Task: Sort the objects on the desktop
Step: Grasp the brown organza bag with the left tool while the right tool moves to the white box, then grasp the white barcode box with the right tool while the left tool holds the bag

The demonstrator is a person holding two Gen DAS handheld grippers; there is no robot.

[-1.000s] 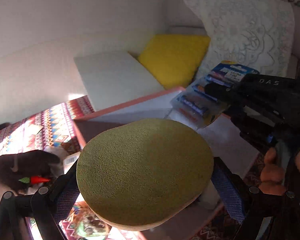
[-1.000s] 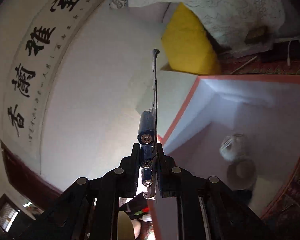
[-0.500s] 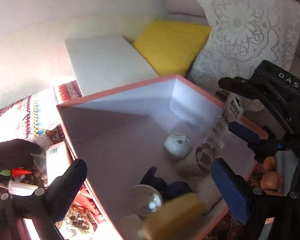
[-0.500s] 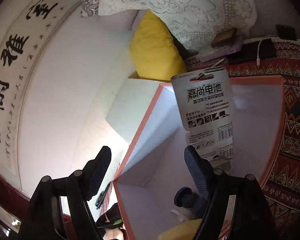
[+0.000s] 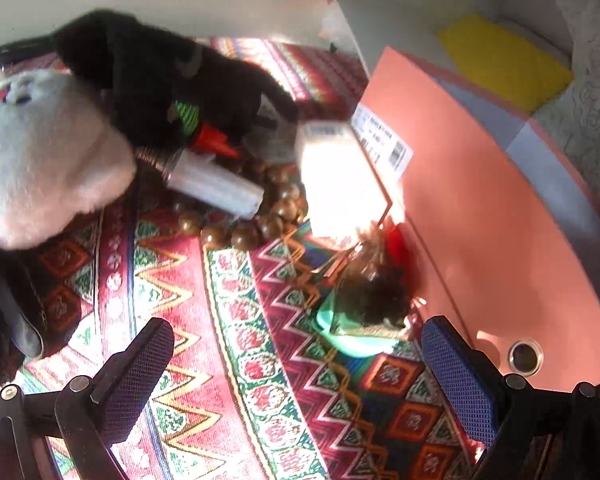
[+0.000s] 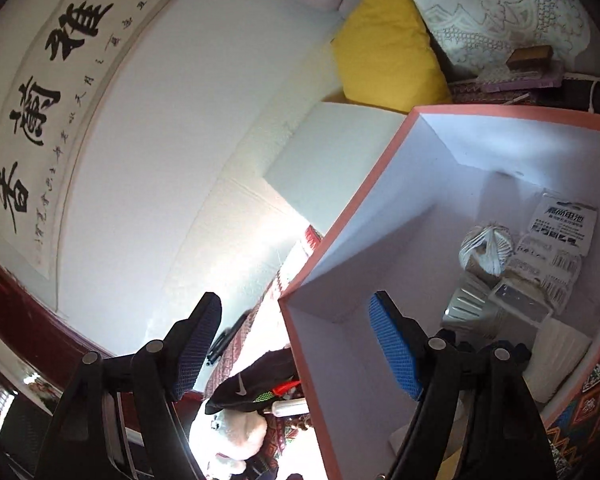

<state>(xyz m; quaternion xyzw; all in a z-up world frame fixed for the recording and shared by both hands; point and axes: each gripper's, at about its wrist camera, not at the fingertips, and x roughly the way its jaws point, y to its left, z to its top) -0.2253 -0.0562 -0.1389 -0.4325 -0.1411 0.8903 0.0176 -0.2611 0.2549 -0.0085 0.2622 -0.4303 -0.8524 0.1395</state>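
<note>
The box (image 6: 440, 216), salmon outside and white inside, is standing on the patterned cloth (image 5: 228, 320) and is already holding several sorted things: a battery pack (image 6: 560, 236) against its far wall, a ball of string (image 6: 486, 248) just beside it, a silver bulb (image 6: 466, 308) nearer the middle, and a white piece (image 6: 556, 356) by the near wall. Outside the box, more is lying on the cloth: a white plush toy (image 5: 40, 152) at the left edge, a black cap (image 5: 160, 76) touching it, a clear tube (image 5: 216, 184) over a string of wooden beads (image 5: 260, 220), a white carton (image 5: 336, 168) against the box wall, and a green packet (image 5: 364, 312) of dark stuff close to the box's near corner. So I judge the sorting to be partly done, with this loose cluster remaining.

The left gripper (image 5: 296, 360) is hovering over the cloth, jaws spread wide and holding nothing, with the green packet lying ahead of its right finger. The right gripper (image 6: 296, 344) is also gaping wide and empty, straddling the box's near wall.

Only the right view is looking into the box and showing its contents; the left view is seeing just the outer wall with its label (image 5: 384, 140) and grommet (image 5: 525, 356), but is showing the beads, tube and packet clearly.
</note>
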